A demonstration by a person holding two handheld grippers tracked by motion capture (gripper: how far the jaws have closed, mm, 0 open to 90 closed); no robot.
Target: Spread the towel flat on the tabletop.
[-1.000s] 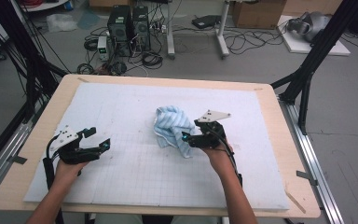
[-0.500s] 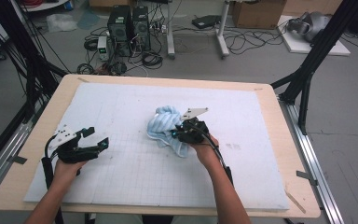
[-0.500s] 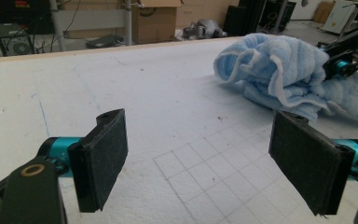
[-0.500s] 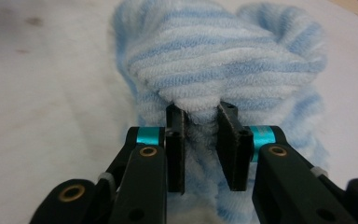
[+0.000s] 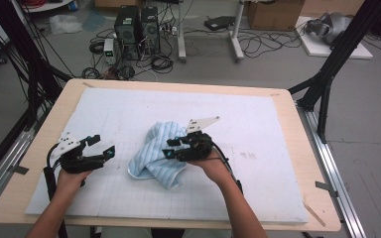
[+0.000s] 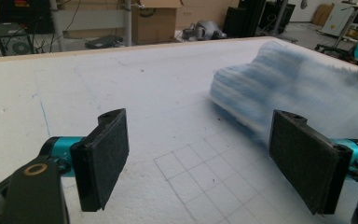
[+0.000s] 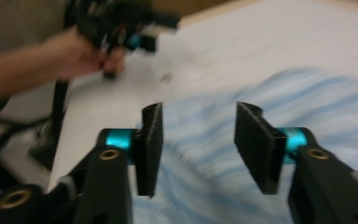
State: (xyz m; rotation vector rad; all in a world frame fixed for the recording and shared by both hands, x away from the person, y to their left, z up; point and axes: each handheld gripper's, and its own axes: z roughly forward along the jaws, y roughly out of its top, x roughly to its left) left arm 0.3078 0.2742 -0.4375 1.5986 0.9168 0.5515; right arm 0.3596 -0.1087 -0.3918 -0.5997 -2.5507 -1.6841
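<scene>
Here there is one cloth [image 5: 159,153], blue with stripes, lying bunched up in the middle of one white mat [image 5: 258,124] on the table [image 5: 34,129]. Two claws are out. The right claw [image 5: 172,148] is over the cloth; its jaws have just been opening, about halfway apart, holding nothing. The left claw [image 5: 104,148] sits well left of the cloth, jaws wide apart, holding nothing.

Blue-and-white striped cloth [image 5: 158,153]
</scene>
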